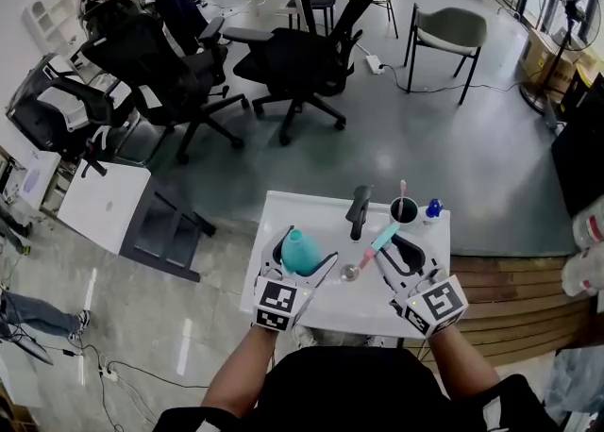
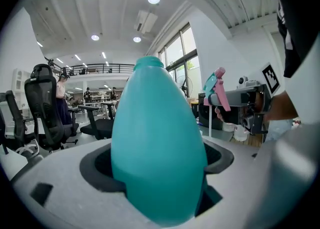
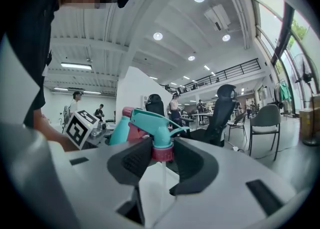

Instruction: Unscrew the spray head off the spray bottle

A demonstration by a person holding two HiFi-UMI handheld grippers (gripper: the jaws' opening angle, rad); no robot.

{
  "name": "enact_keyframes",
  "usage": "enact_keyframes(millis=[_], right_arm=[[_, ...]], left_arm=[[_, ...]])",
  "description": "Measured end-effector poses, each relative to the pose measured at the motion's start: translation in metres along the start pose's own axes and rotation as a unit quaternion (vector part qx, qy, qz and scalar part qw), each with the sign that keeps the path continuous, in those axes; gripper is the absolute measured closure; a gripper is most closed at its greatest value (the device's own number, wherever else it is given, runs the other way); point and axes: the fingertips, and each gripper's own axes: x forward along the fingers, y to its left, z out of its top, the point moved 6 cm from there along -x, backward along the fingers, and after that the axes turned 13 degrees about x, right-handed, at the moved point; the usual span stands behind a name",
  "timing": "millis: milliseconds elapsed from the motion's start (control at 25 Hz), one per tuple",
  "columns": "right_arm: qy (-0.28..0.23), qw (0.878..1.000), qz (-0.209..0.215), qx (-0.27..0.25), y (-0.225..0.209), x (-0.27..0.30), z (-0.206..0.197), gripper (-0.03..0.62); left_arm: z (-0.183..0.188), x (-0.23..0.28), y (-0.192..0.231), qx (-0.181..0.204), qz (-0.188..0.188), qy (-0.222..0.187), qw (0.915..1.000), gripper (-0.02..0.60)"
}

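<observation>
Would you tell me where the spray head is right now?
In the head view the spray head is in the right tool, gripped at its pink collar, above the white table's right side, beside the left tool's teal bottle.

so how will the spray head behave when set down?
Probably light: the spray head looks like thin plastic, and the right gripper carries it by the pink collar alone. It likely won't stand: the thin dip tube below looks flexible, so it would tip sideways. The trigger should stop rolling.
</observation>
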Motion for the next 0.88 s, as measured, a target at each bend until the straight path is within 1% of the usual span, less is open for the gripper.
enact_keyframes(millis=[320,640,880], right_arm=[[0.011,0.998,-0.059,0.003,-0.024,-0.007,-0.014,0.454],[0.001,0.993,-0.118,0.003,-0.050,-0.026,-0.010,0.454],[-0.004,0.991,-0.132,0.000,-0.058,-0.035,-0.009,0.454]], left_arm=[[-0.002,0.000,0.004,-0.004,0.010,0.002,0.9999,0.135],[0.000,0.006,0.001,-0.007,-0.002,-0.003,1.0000,0.135],[0.001,0.010,0.000,-0.006,-0.006,-0.003,1.0000,0.135]])
